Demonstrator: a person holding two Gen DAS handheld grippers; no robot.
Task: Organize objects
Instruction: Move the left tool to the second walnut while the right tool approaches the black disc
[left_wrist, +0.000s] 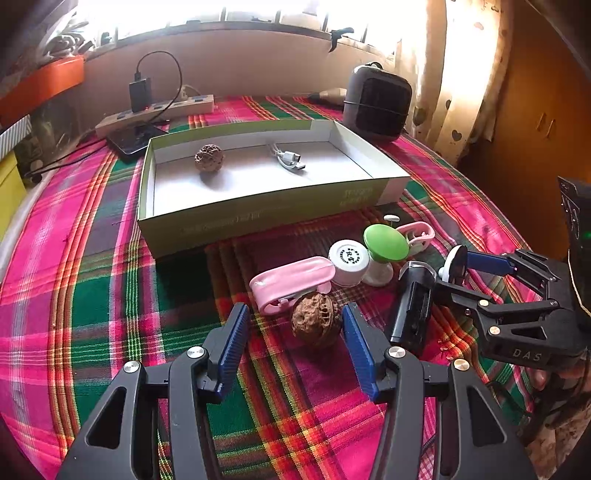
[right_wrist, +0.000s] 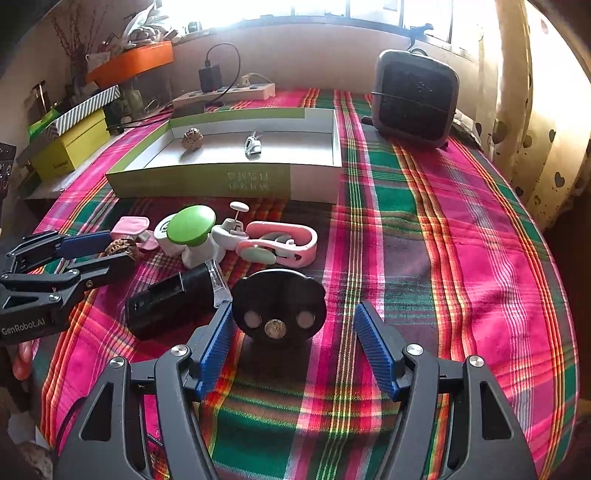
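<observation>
Left wrist: tongs (left_wrist: 295, 325) angled down, straddling walnut (left_wrist: 316, 321).

Home room, lived-in: plaid tablecloth (right_wrist: 461, 236) on table, heart-print curtain (right_wrist: 532, 122) at sunny window, power strip (left_wrist: 155, 114) with charger, small heater (right_wrist: 415, 98), stacked boxes (right_wrist: 70, 144).

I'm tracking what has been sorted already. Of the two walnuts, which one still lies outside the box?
The walnut on the plaid cloth, between the left claw's open fingers beside the pink clip. The other walnut already sits inside the box.
</observation>
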